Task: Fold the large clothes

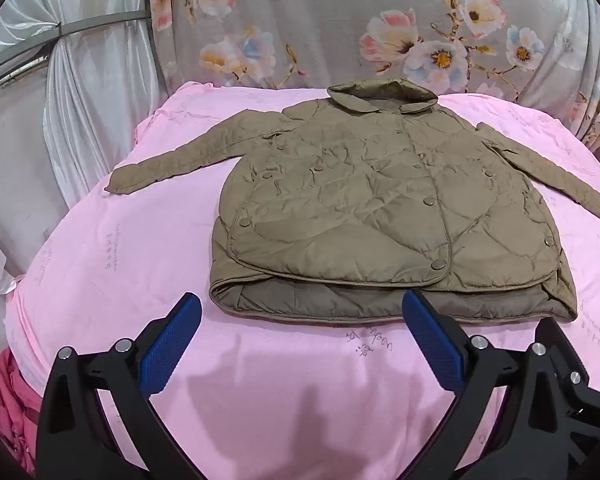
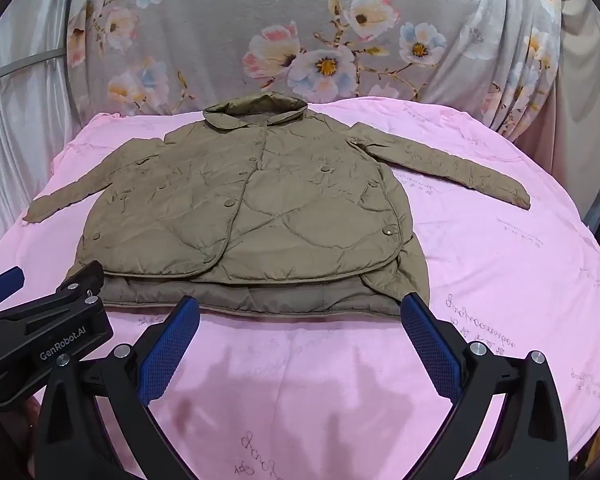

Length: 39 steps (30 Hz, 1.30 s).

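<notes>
The quilted jacket [image 1: 384,204] lies flat, front up, sleeves spread, on the pink sheet [image 1: 120,264]. Both the left tongs [image 1: 300,340] and right tongs [image 2: 300,340] stand wide apart, empty, near its hem. Best to fold the sleeves inward first.

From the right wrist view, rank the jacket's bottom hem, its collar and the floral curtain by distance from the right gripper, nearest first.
1. Bottom hem: just ahead of the right gripper, jaws open.
2. Collar: at the jacket's far end.
3. Floral curtain: hanging behind the pink sheet, farthest.
</notes>
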Each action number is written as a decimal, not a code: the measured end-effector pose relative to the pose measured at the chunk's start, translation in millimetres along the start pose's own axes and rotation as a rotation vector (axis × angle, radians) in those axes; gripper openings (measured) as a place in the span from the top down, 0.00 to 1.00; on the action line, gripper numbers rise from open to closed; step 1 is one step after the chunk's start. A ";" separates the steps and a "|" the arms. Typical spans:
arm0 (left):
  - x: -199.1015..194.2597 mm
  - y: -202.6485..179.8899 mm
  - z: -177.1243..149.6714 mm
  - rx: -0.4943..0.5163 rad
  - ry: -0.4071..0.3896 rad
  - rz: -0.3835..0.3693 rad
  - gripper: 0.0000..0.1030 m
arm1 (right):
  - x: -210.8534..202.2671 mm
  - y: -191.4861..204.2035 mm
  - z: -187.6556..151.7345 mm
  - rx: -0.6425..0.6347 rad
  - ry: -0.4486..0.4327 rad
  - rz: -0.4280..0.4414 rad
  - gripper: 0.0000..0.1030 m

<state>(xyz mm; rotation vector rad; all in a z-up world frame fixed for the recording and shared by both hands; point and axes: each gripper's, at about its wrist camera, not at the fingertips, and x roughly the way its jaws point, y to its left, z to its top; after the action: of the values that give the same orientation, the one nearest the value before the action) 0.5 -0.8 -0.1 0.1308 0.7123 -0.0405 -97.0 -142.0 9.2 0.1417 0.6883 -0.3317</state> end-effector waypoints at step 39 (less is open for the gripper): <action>-3.2 7.9 -7.3 -0.026 -0.003 0.022 0.05 | -5.4 5.6 -5.8 -0.006 0.009 0.012 0.05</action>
<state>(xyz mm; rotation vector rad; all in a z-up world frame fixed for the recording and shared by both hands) -6.0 8.0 -2.7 0.1131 0.7076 -0.0104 -102.4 -134.0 8.3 0.1413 0.6969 -0.3174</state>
